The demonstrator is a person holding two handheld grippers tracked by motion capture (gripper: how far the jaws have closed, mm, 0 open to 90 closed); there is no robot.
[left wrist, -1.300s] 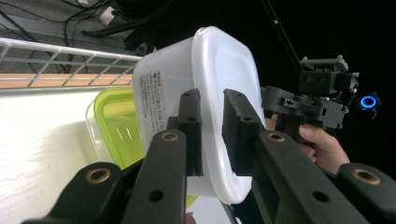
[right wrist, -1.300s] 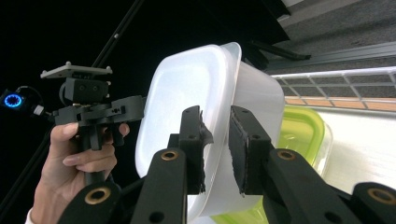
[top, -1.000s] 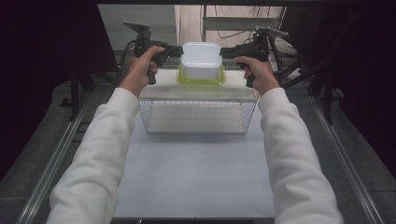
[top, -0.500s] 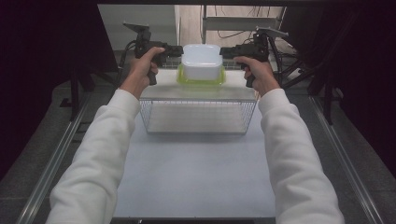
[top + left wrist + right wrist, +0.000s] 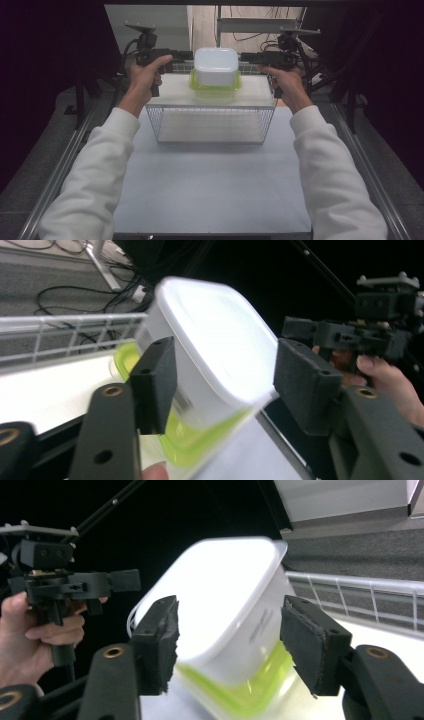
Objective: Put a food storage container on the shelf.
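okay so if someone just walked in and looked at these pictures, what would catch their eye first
A white tub upside down on its lime-green lid, the white container sits atop the wire basket at the table's far end. The left gripper and right gripper flank it, jaws just opened, pads off its sides.

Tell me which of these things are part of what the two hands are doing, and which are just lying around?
Part of the job:
- white container, upside down on its green lid
- wire basket with a flat top, on which it sits
- left gripper and right gripper, jaws just opened, apart from the container

Just lying about:
- cables on the floor
- metal frame behind the table
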